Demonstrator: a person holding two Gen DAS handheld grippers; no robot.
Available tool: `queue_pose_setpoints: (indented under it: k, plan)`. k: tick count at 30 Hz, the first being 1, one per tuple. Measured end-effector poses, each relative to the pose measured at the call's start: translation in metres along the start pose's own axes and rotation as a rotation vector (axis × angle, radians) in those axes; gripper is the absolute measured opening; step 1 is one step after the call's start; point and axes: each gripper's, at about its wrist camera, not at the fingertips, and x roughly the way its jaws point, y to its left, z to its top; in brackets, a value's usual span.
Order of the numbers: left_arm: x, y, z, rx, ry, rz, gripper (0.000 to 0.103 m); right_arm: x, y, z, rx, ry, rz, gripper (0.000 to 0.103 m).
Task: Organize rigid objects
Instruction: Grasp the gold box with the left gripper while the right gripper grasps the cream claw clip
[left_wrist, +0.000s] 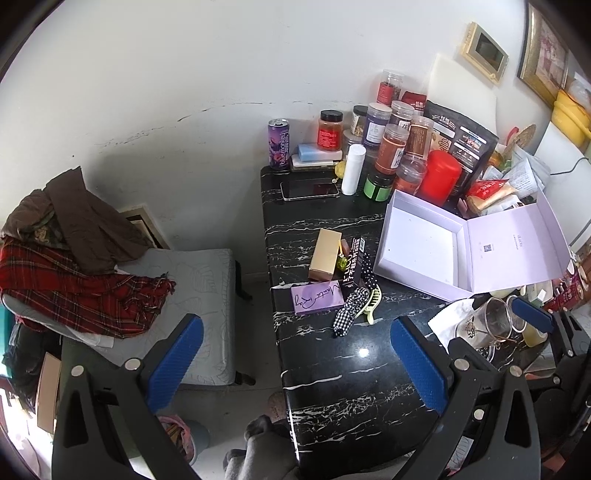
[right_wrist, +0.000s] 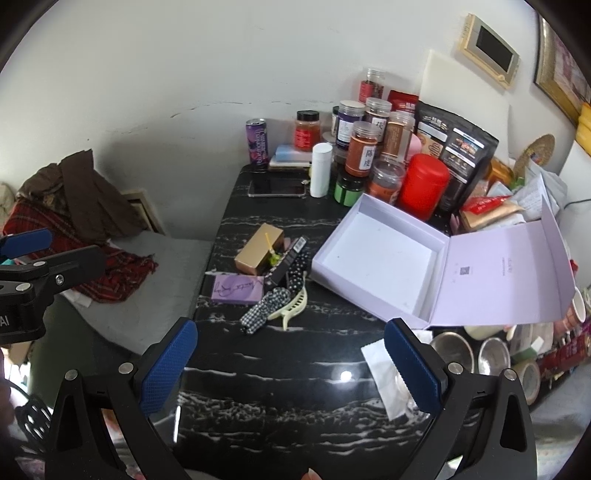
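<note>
Both my grippers spread wide, holding and touching nothing: left gripper (left_wrist: 297, 363), right gripper (right_wrist: 290, 367), both hovering over the near end of the black marble table (right_wrist: 295, 406). Lavender box (right_wrist: 376, 258) sits open and empty at right. Gold box (right_wrist: 258, 249), purple box (right_wrist: 236, 290) and hair clip (right_wrist: 291, 308) are clustered mid-table, just left of it. The jars behind overlap, labels mostly unreadable.

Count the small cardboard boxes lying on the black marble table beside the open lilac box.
3. A gold rectangular box sits farthest back, a flat purple box with script lettering lies nearest, and a slim black printed box lies right of both. Others may hide among the jars.
</note>
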Motion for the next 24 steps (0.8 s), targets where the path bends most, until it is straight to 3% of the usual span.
queue_pose_setpoints:
  k: [11, 24]
  plan:
    - [0.031, 0.001, 0.000, 0.004, 0.025, -0.052, 0.103, 0.011, -0.012, -0.018, 0.028, 0.037, 0.005, 0.103]
    - [0.124, 0.007, 0.023, 0.083, 0.135, -0.102, 0.103, 0.066, -0.018, -0.015, 0.129, 0.086, -0.021, 0.103]
